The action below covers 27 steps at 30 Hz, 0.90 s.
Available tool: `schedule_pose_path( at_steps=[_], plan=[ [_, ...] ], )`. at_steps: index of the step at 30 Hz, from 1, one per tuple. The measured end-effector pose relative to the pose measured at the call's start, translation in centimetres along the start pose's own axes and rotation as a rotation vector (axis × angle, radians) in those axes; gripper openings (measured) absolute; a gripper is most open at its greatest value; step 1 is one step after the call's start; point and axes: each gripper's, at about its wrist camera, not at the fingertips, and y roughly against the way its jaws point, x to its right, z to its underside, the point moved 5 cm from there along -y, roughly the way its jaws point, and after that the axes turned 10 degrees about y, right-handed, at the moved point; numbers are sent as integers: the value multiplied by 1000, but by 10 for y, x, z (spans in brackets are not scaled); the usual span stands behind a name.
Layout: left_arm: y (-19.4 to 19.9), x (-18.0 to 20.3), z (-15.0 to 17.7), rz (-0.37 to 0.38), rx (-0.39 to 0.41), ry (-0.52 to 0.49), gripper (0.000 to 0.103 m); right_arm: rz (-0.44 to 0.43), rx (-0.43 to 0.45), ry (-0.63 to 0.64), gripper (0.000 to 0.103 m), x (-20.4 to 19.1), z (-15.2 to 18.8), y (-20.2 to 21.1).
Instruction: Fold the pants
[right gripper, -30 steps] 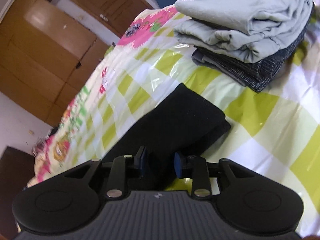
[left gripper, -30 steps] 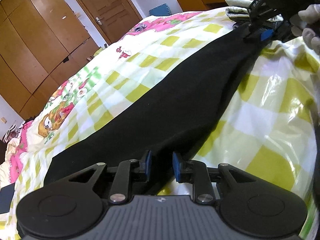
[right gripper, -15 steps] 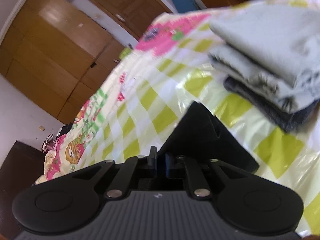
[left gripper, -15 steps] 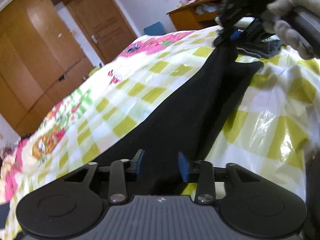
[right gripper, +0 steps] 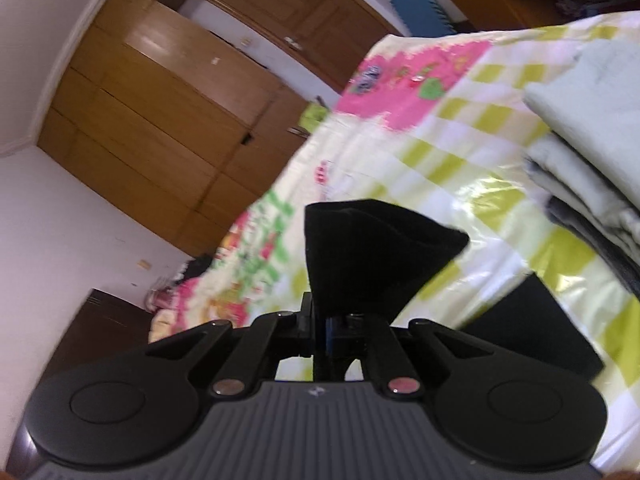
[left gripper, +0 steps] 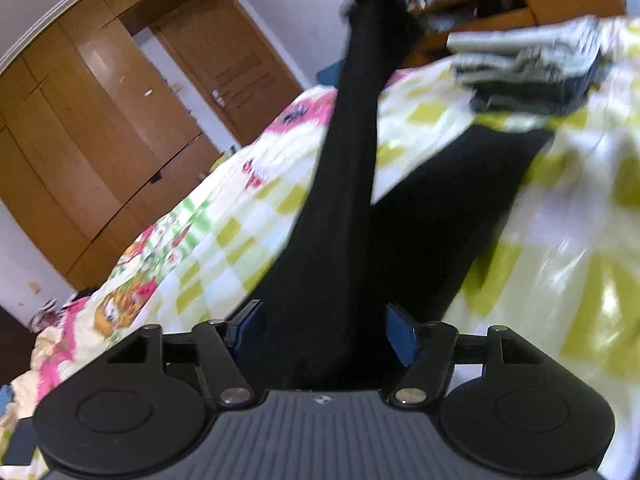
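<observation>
Right tool [right gripper: 334, 326] clenched on black pants [right gripper: 372, 256] hem, leg hanging free. Left tool [left gripper: 324, 330] opening, cloth between pads unpressed. Carry hem straight over waistband, avoid folded stack [left gripper: 528, 68] on bed [left gripper: 580, 208].

We take the stack of folded clothes [right gripper: 592, 128] as our landmark. It takes up the bed [right gripper: 460, 152] on the right in the right wrist view; on its left the checked cover lies bare all the way to the pink patch, and we see open room for a hand there. Just below the stack, a flat end of the black pants [left gripper: 440, 208] lies on the cover. In the left wrist view one pant leg is drawn up taut to the left of the stack, crossing the air above the bed like a barrier.
</observation>
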Motion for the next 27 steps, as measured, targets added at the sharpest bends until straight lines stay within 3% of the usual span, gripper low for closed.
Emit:
schedule_pose_path(
  at_steps=[3, 8, 10, 15, 17, 22, 23, 25, 27],
  plan=[
    [-6, -27, 8, -63, -28, 45, 68, 13, 4, 35, 6, -5, -2, 0],
    [-20, -87, 7, -138, -74, 71, 44, 50, -58, 26, 6, 0, -5, -17],
    [-16, -106, -7, -177, -30, 60, 42, 25, -37, 63, 6, -14, -11, -14],
    [19, -135, -33, -257, 129, 50, 42, -57, 112, 237, 6, -47, -13, 24],
    [22, -126, -21, -244, 124, 45, 42, -11, 108, 295, 6, -32, 6, 25],
    [-4, -62, 52, -90, -73, -64, 40, 267, -119, 126, 6, 77, 75, -7],
    [-6, -49, 64, -66, -98, -109, 35, 295, -149, 64, 6, 97, 87, -9],
    [-3, -32, 74, -66, -94, -167, 24, 252, -127, -32, 6, 113, 95, -6],
    [-3, -33, 71, -59, -97, -157, 24, 227, -104, -58, 9, 115, 94, -5]
  ],
)
